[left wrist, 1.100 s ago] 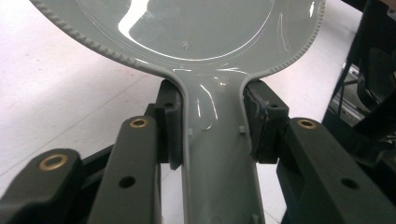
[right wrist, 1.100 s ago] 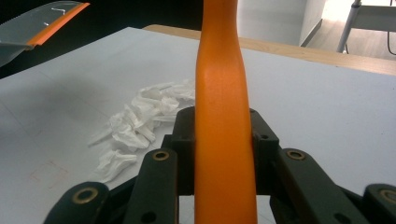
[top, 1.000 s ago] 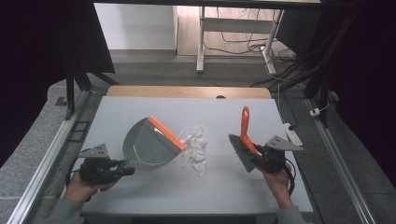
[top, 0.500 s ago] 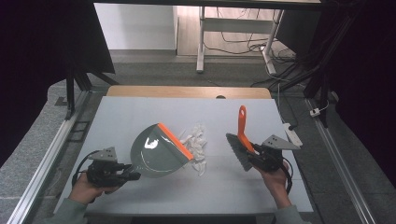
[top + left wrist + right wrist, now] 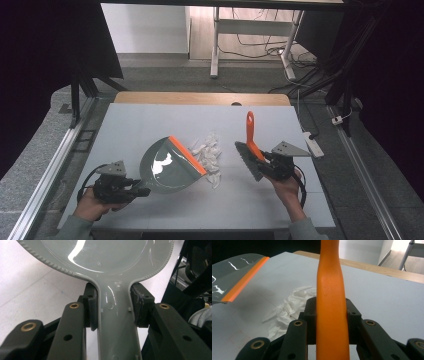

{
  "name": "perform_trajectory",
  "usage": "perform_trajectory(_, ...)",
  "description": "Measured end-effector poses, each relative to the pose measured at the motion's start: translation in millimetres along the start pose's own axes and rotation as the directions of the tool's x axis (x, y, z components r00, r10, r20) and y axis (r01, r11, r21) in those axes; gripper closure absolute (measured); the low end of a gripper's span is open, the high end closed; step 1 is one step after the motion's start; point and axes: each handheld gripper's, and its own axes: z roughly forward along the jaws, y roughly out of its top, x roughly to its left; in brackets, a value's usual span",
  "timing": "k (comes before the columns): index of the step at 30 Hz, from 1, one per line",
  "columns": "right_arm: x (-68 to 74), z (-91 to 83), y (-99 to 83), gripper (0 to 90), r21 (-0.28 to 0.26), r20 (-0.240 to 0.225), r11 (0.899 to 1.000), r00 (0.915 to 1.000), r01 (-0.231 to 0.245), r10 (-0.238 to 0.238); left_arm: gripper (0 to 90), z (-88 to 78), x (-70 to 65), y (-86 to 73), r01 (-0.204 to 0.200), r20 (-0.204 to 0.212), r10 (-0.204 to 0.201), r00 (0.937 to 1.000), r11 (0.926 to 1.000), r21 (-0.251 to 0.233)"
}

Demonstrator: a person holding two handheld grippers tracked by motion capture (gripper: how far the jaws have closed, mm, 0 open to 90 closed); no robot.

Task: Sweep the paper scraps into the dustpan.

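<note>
- The left claw (image 5: 134,188) pinches the grey dustpan (image 5: 167,165) by its handle, orange lip facing the right claw.
- The right claw (image 5: 265,159) pinches the brush (image 5: 250,150) by its orange handle.
- The crumpled paper (image 5: 209,156) lies on the surface (image 5: 150,120) between them, just beside the lip, so the sweep would run from the brush toward the left claw.

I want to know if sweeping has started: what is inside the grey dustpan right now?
The dustpan shows a bare, glossy grey bowl with light glare and no scraps. The white paper scraps lie on the table beside its orange lip. What lies under the pan is hidden.
</note>
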Motion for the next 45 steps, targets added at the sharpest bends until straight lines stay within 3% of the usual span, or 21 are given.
perform_trajectory(7, 3.5, 11.8, 3.0, 70.1, 0.011, -0.007, 1.000, 1.0000, 0.007, -0.007, 61.9, -4.8, -3.3, -11.0, -0.001, -0.010, 0.002, 0.9999, 0.9998, 0.019)
perform_trajectory(13, 1.2, 18.4, 3.5, 70.1, 0.019, 0.001, 1.000, 1.0000, -0.003, 0.003, 61.9, -6.1, 1.3, -21.4, 0.026, -0.026, -0.025, 0.9994, 0.9981, 0.056)
perform_trajectory(20, -1.4, 24.9, 5.3, 70.1, 0.025, 0.011, 0.999, 0.9997, -0.021, 0.021, 61.9, -1.0, -0.3, -19.3, 0.017, 0.001, -0.017, 0.9999, 0.9958, 0.090)
perform_trajectory(28, 2.2, 37.0, 17.1, 70.1, 0.024, 0.011, 1.000, 0.9999, -0.004, 0.003, 61.9, 4.5, -3.4, -17.7, 0.015, 0.008, -0.016, 0.9998, 0.9939, 0.109)
perform_trajectory(37, 3.0, 71.5, 39.7, 70.1, 0.015, -0.003, 1.000, 0.9999, -0.012, 0.012, 61.9, 15.0, -5.7, -17.9, 0.002, 0.030, -0.007, 0.9995, 0.9872, 0.160)
perform_trajectory(41, 2.4, 84.5, 46.5, 70.1, 0.034, 0.002, 0.999, 0.9999, -0.011, 0.011, 61.8, 20.1, -4.5, -17.2, 0.041, 0.025, -0.047, 0.9986, 0.9837, 0.175)
perform_trajectory(45, 0.4, 95.5, 49.8, 70.1, 0.055, 0.013, 0.998, 0.9999, -0.012, 0.011, 61.8, 23.9, -4.8, -17.4, 0.038, 0.030, -0.045, 0.9986, 0.9810, 0.190)
